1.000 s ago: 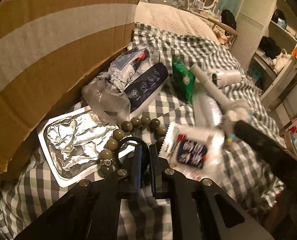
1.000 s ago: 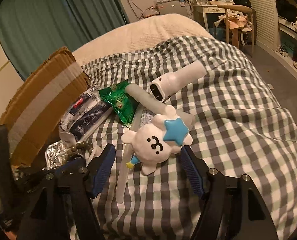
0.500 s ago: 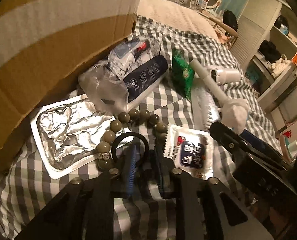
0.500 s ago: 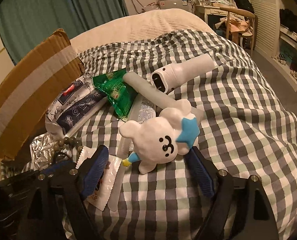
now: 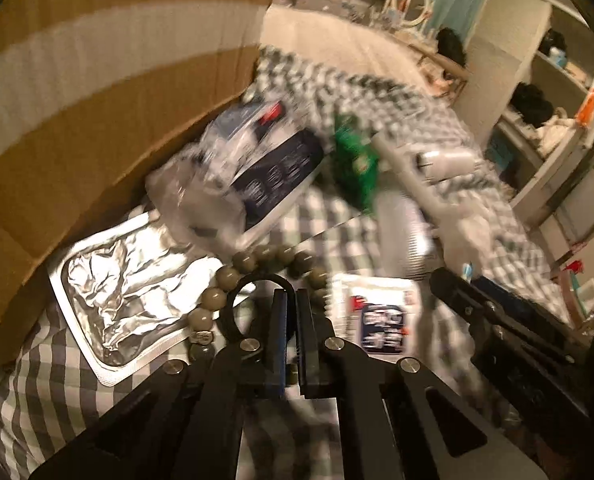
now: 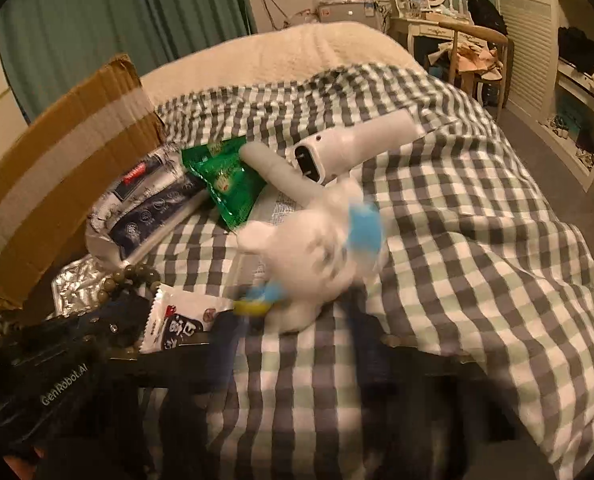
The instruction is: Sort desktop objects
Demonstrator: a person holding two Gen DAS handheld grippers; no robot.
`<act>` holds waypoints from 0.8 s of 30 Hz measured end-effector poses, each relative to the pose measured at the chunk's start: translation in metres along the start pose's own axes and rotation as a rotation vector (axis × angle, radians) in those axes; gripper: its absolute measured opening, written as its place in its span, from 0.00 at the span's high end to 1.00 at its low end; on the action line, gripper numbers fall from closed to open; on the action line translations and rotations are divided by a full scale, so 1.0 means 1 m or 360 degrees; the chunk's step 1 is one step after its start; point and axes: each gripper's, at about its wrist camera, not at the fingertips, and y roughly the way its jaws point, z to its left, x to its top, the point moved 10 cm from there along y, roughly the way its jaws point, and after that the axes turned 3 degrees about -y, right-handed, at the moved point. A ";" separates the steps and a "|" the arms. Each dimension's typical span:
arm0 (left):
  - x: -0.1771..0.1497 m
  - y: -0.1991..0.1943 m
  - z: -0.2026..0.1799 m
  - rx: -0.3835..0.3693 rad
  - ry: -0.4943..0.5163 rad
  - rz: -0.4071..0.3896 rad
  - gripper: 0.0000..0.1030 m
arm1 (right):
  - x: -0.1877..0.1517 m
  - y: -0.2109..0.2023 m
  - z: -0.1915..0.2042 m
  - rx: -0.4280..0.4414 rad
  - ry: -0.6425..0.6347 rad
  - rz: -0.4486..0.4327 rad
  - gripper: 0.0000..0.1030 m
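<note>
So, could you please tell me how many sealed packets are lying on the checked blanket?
4, possibly more hidden under the pile: a foil pouch beside the cardboard box, a navy packet behind it, a green packet, and a white sachet nearest the left gripper.

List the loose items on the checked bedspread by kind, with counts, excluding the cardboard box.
Packets and pouches: 4 (silver foil pouch, navy-and-white pack, green packet, small white sachet)
Bead bracelet: 1
Black ring: 1
White plush toy: 1
White handheld device: 1
Pale long-handled comb or brush: 1
Total: 9
</note>
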 end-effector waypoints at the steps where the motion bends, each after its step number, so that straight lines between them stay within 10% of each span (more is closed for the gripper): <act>1: 0.002 -0.005 -0.005 -0.0044 0.0011 -0.0025 0.96 | 0.000 -0.003 -0.001 0.0012 0.0003 0.0005 0.71; 7: 0.012 -0.032 -0.022 -0.0134 0.0077 -0.0165 0.96 | -0.002 -0.030 -0.014 0.0040 0.0098 -0.0030 0.87; 24: 0.028 -0.068 -0.021 -0.0260 -0.0001 -0.0257 0.96 | -0.022 -0.077 0.000 -0.0032 0.0052 -0.0046 0.87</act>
